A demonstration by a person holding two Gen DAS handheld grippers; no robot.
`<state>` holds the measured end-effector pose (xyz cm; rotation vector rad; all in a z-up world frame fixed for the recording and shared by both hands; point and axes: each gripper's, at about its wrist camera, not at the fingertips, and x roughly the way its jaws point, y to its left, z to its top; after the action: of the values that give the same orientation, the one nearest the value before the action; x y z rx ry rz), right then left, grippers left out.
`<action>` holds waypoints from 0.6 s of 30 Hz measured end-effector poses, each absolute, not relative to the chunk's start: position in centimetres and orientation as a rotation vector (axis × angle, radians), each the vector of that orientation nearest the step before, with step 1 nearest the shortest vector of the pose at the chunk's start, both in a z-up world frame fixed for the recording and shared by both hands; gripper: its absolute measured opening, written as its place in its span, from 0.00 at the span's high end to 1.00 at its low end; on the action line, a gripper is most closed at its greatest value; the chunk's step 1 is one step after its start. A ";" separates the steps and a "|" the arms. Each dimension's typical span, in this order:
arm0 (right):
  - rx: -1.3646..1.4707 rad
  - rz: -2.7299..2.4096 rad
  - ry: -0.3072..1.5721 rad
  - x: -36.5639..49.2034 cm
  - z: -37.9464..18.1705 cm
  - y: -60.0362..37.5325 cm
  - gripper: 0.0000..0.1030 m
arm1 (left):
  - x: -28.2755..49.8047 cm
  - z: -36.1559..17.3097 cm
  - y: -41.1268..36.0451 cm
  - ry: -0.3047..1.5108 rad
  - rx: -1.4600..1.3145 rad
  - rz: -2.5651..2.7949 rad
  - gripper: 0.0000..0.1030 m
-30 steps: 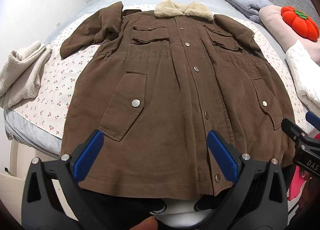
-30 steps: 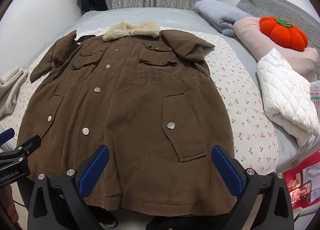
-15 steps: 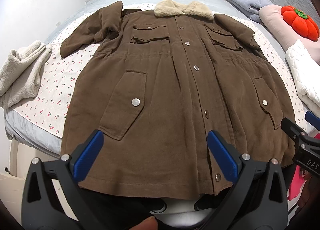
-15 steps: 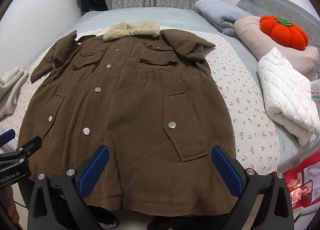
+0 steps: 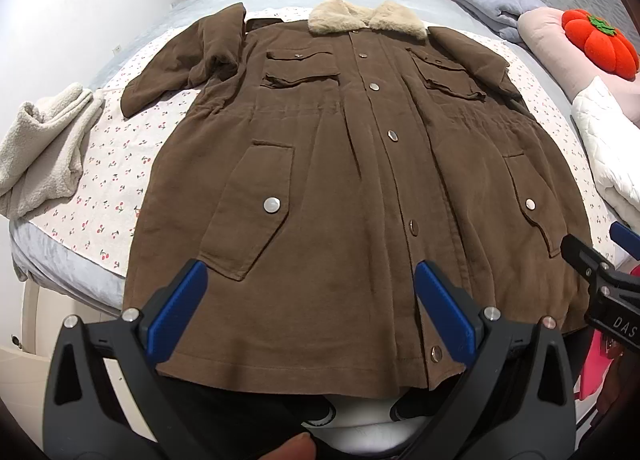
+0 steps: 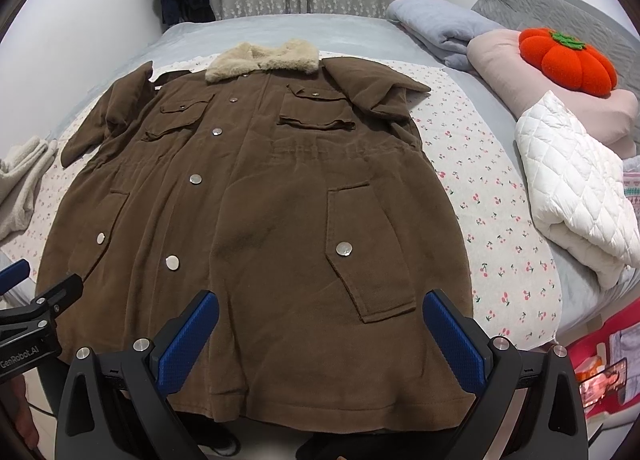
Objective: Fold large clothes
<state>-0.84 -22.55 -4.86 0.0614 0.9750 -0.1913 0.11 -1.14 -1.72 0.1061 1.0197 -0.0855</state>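
Fingers on both grippers stand wide apart with nothing between them. The left gripper [image 5: 307, 308] hangs over the coat's [image 5: 352, 187] hem near the left lower pocket [image 5: 256, 215], and the right gripper [image 6: 320, 340] hangs over the hem beside the right lower pocket [image 6: 360, 252]; neither touches the cloth.

The coat lies face up and buttoned on the bed [image 6: 500, 219], fur collar [image 6: 262, 59] at the far end, hem hanging slightly over the near edge. Its left sleeve [image 5: 188, 63] angles out over the cherry-print sheet; the right sleeve [image 6: 376, 91] is bent in beside the chest pocket. No fold looks made yet, so the task seems to be at its start.

The coat looks thick, soft and fairly heavy, a brushed or corduroy-like cloth, probably lined. It should drape and sag rather than hold a crease, and its weight will likely drag it back if lifted by a thin edge. The surface seems grippy, not slippery. Good holds would be the hem corners or the side seams at the shoulder and hem, pinching through both layers. The metal snaps [image 5: 272, 204] and bulky pocket flaps are worth avoiding, since fingers may slip off them. The sleeves probably want bringing across the chest first.
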 end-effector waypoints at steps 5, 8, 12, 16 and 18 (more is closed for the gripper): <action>0.063 -0.194 0.976 -0.8 -4.9 -22.5 0.00 | 0.2 -1.7 -1.2 1.021 0.106 -0.086 0.00; 0.061 -0.195 0.981 -0.8 -4.9 -22.5 0.00 | 0.3 -1.8 -1.2 1.024 0.105 -0.087 0.00; 0.060 -0.196 0.983 -0.7 -4.9 -22.5 0.00 | 0.3 -1.8 -1.2 1.023 0.107 -0.087 0.00; 0.058 -0.199 0.984 -0.6 -4.9 -22.7 0.00 | 0.4 -1.8 -1.2 1.023 0.108 -0.085 0.00; 0.055 -0.201 0.990 -0.4 -5.0 -22.8 0.00 | 0.6 -2.0 -1.2 1.025 0.110 -0.082 0.00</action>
<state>-0.40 -22.81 -5.00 0.0546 0.9898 -0.2014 0.57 -1.20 -1.96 0.1097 1.0249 -0.0820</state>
